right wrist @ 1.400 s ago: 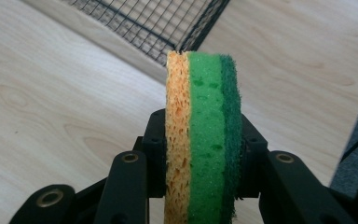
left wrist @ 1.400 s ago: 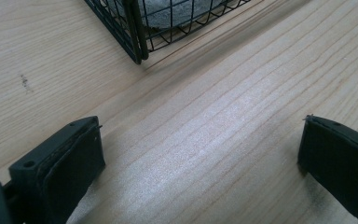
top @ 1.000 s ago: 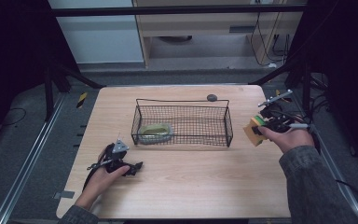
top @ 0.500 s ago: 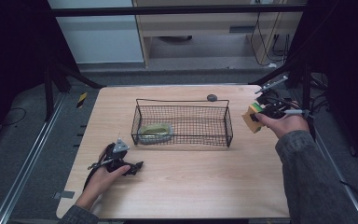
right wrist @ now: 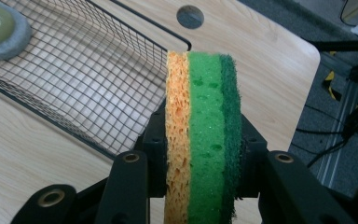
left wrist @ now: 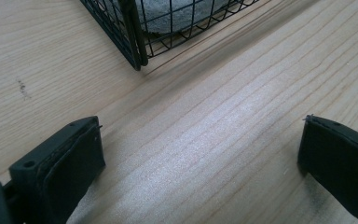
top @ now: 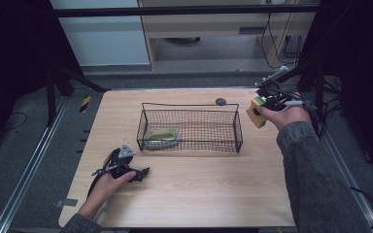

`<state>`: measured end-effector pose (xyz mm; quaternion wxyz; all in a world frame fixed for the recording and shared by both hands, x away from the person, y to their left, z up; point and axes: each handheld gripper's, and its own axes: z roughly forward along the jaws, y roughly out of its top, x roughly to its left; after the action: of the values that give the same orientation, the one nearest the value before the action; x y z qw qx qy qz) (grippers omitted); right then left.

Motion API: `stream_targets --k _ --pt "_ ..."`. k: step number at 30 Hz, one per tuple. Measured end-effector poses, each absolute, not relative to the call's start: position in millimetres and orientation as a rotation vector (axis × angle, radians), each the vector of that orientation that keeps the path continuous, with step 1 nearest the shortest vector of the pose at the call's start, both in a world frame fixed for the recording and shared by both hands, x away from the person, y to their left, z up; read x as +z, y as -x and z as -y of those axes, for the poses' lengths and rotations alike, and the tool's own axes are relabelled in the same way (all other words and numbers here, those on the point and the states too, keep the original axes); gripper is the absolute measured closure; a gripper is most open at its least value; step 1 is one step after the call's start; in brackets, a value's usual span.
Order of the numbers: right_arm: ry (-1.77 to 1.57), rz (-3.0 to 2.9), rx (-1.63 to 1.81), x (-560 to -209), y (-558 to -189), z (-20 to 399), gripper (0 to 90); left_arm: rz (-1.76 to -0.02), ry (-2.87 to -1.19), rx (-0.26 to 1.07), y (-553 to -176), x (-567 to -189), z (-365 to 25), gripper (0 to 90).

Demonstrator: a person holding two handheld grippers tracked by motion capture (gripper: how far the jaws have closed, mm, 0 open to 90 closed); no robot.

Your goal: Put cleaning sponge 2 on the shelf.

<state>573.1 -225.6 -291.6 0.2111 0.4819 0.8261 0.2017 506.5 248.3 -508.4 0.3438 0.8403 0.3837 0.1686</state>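
Observation:
My right gripper is shut on a sponge with orange, light green and dark green layers, held on edge above the table just right of the black wire basket. The same sponge shows in the high view near the basket's right end. Inside the basket at its left lies a green-and-grey pad. My left gripper rests on the table in front of the basket's left corner, jaws wide apart with bare wood between them. The basket corner is just ahead of it.
A dark round hole sits in the tabletop behind the basket; it also appears past the sponge. The table's right edge drops to a grey floor with cables and a metal rail. A cabinet stands beyond the far edge.
My right hand has carried the sponge up and away toward the far side of the table, beside the basket's right end. The left hand has stayed put.

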Motion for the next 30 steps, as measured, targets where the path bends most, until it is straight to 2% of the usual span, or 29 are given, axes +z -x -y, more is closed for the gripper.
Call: stream_targets --k 15,30 --pt "-1.254 -2.295 0.702 -270 -595 196 64.7 -0.997 -2.183 0.439 -507 -508 -248 0.0" --pt "-1.242 -2.364 0.707 -309 -609 178 64.6 -0.998 -2.183 0.439 -507 -508 -248 0.0"
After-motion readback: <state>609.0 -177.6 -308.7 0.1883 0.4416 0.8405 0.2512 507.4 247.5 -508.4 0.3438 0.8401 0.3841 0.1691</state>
